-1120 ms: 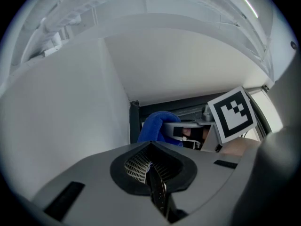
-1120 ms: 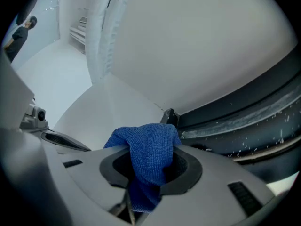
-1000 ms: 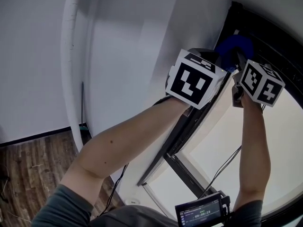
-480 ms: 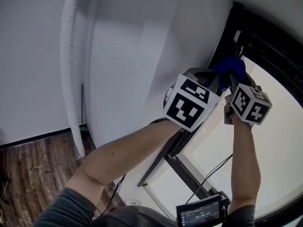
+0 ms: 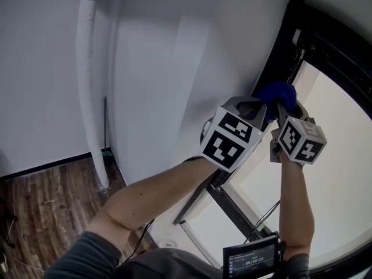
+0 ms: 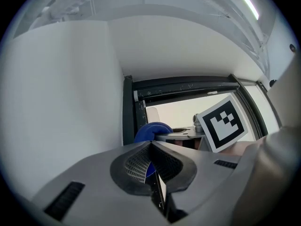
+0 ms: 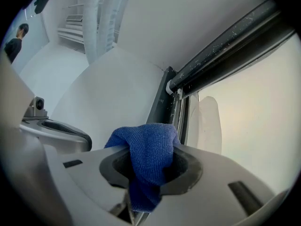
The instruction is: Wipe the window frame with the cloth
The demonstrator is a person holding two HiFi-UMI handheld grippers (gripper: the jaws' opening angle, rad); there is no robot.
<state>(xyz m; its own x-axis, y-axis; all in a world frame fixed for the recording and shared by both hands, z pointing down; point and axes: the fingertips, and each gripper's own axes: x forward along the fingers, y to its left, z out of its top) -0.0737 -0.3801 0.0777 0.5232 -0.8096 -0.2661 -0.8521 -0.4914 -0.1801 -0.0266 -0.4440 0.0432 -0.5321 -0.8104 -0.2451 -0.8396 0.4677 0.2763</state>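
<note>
A blue cloth (image 7: 149, 150) is bunched between the jaws of my right gripper (image 7: 146, 173), which is shut on it. The cloth (image 5: 275, 93) presses against the black window frame (image 5: 278, 51) at its left upright, below the top corner. The frame's upright (image 7: 161, 106) and top rail (image 7: 225, 46) show in the right gripper view. My left gripper (image 6: 151, 155) is shut with nothing in it, held just left of the right one. From there the cloth (image 6: 149, 130) and the frame (image 6: 129, 112) show ahead.
A white wall (image 5: 174, 68) runs left of the frame, with a white pipe (image 5: 87, 68) down it. Bright glass (image 5: 337, 132) fills the frame. Wood floor (image 5: 40, 196) lies below. A black cable (image 5: 264, 217) hangs by the lower frame bars.
Both grippers have moved down along the frame's left upright, the blue cloth sliding down with the right one. The left gripper stayed beside it.
</note>
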